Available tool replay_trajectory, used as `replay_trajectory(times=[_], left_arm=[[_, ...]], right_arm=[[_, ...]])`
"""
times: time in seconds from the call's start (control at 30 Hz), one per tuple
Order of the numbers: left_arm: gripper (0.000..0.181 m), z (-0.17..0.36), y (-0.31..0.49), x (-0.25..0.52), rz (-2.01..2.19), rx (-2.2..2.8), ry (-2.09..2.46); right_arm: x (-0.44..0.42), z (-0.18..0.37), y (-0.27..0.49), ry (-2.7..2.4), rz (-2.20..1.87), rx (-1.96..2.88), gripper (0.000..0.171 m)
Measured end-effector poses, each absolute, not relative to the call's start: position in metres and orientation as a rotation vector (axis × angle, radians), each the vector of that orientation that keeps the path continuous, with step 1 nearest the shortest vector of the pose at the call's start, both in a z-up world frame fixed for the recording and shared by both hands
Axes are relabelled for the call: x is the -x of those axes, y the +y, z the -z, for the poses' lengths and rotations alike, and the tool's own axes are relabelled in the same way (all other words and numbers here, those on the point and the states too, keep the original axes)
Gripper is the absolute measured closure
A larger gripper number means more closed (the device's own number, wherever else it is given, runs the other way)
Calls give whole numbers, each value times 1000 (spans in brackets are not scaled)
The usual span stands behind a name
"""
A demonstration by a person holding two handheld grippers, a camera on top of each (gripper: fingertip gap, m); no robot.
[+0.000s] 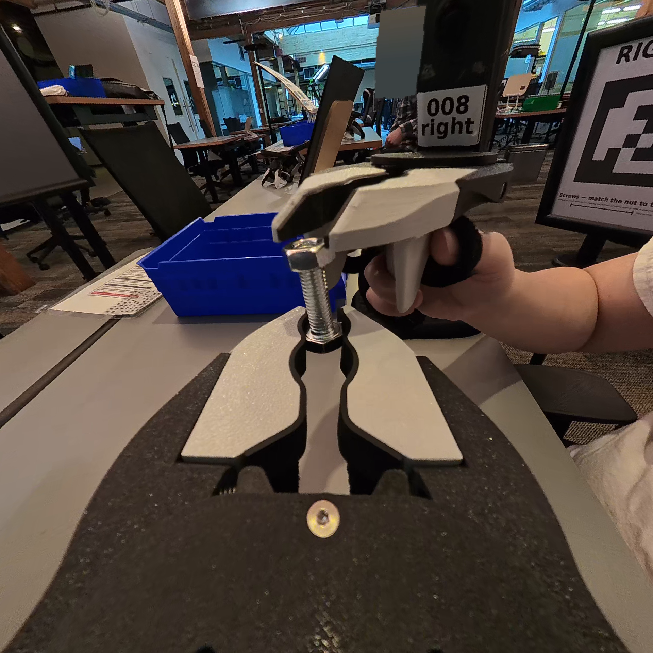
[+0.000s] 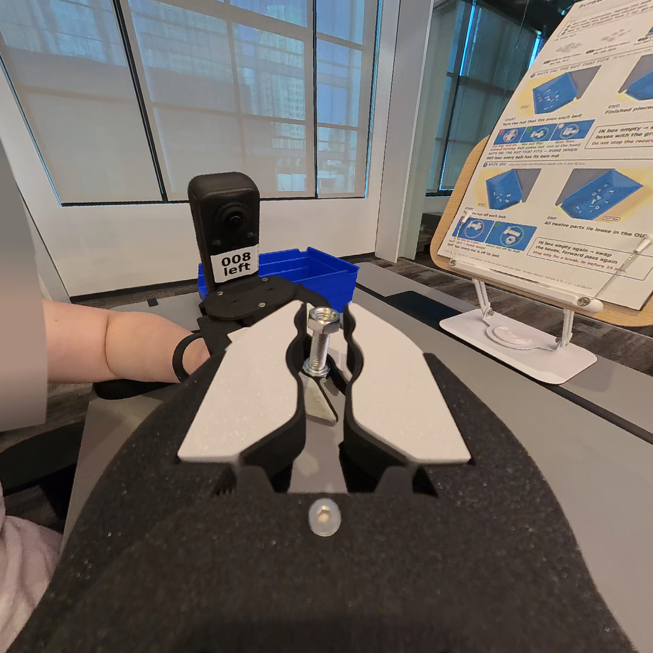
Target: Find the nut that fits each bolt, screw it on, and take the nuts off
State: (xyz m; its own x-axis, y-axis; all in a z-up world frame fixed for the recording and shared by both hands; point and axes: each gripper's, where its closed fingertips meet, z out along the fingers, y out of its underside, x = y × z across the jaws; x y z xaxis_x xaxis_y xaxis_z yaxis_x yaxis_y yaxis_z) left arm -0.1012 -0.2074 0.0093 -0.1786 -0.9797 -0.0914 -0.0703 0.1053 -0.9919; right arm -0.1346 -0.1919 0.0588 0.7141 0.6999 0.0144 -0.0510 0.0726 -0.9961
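Bolt (image 1: 318, 300) stands upright above the worktop (image 1: 106, 388), in front of the blue bin (image 1: 226, 268). Left tongs (image 1: 323, 341) clench its head – anchoring it – while right tongs (image 2: 323, 318) grasp the nut (image 1: 304, 254) at the tip, apparently for turning.

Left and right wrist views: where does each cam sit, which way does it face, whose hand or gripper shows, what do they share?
Left wrist view: sits on the left gripper, faces along its fingers across the grey table into the office; shows the right gripper and the hand holding it.
Right wrist view: sits on the right gripper, faces the windows; shows the left gripper, its camera and a forearm.
Shared: the bolt upright between both grippers, its nut, a blue bin.
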Motion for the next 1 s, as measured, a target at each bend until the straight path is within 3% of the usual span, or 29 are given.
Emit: replay_trajectory(times=[0.27,0.47,1.0], left_arm=[[168,-11,-215,103,1270,1056,1470],[168,-13,-237,107,1364,966,1539],[168,-17,-257,114,1484,879,1602]], right_arm=[[125,-79,-205,-697,-671,1322,149],[136,-72,-225,-997,-943,1362,138],[150,-57,-238,-1157,-1159,1310,149]])
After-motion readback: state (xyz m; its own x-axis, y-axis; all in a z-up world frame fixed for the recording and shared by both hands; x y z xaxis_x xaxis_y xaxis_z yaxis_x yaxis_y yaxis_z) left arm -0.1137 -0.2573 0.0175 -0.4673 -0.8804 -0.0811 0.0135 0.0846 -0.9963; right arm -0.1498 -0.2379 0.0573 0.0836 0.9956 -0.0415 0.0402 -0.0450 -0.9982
